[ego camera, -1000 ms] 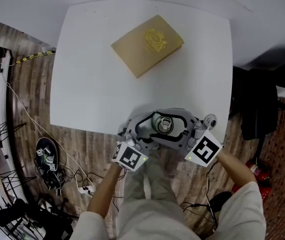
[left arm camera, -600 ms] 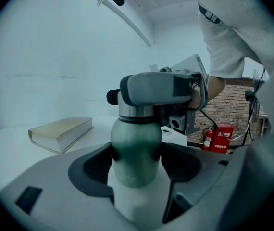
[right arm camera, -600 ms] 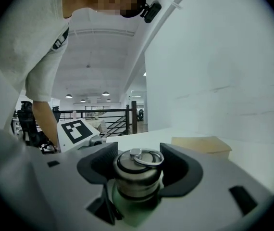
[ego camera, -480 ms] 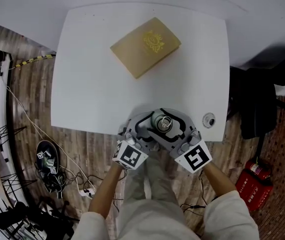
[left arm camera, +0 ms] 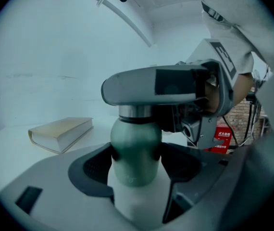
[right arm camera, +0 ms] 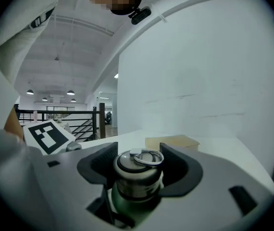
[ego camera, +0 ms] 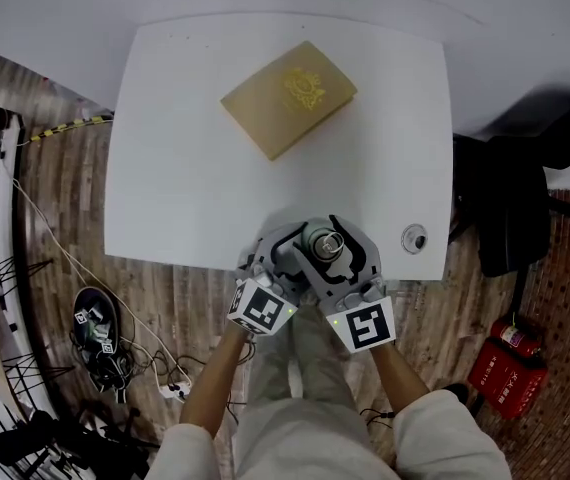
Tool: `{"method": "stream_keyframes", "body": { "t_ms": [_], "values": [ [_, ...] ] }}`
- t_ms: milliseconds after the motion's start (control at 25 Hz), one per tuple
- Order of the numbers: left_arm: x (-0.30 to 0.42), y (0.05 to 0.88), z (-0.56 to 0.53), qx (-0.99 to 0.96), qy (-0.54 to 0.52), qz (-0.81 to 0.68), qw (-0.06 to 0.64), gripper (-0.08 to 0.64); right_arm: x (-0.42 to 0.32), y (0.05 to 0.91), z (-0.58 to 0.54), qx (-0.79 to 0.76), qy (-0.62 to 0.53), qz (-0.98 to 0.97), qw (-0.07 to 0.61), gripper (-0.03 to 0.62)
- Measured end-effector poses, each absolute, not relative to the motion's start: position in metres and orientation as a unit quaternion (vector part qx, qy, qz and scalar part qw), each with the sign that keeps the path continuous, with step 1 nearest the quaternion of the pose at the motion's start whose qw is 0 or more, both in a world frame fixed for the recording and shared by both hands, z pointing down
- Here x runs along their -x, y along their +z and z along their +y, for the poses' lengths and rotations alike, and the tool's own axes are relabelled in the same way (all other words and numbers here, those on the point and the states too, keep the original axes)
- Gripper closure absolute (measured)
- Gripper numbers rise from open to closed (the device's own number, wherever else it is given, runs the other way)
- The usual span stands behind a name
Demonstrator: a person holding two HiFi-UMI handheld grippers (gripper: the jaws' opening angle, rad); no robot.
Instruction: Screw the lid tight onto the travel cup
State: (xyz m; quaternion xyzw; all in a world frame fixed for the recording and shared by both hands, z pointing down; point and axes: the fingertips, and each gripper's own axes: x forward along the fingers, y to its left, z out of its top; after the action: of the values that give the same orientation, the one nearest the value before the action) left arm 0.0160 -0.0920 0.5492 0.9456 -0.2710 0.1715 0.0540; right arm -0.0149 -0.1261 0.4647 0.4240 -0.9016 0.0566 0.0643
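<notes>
One book (ego camera: 287, 97) lay at twelve o'clock from the single travel cup (ego camera: 323, 244) and one small round fitting (ego camera: 414, 238) at three o'clock, both well apart from it. At the counter's (ego camera: 185, 168) six o'clock edge, the left gripper (ego camera: 287, 258) clamped the cup's body and the right gripper (ego camera: 343, 252) clasped its lid (right arm camera: 138, 167).

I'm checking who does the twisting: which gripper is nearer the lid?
Right. The right gripper clamps the lid itself; the left gripper grips the travel cup just below it, on its green body.
</notes>
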Motion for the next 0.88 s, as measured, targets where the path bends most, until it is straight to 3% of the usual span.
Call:
{"method": "stream_keyframes", "body": {
  "t_ms": [680, 760, 880],
  "values": [
    [-0.0157, 0.5501, -0.0911, -0.946, 0.170, -0.271, 0.058, 0.239, 0.0128, 0.4699, -0.1260, -0.462, 0.071, -0.882, 0.063, 0.330],
    [-0.0167, 0.5503, -0.0893, -0.945, 0.173, -0.269, 0.064, 0.238, 0.0138, 0.4682, -0.1237, -0.449, 0.077, -0.888, 0.059, 0.267],
    [-0.0139, 0.5484, -0.0879, -0.944, 0.169, -0.276, 0.071, 0.235, 0.0093, 0.4656, -0.1210, -0.444, 0.080, -0.891, 0.058, 0.267]
  ]
}}
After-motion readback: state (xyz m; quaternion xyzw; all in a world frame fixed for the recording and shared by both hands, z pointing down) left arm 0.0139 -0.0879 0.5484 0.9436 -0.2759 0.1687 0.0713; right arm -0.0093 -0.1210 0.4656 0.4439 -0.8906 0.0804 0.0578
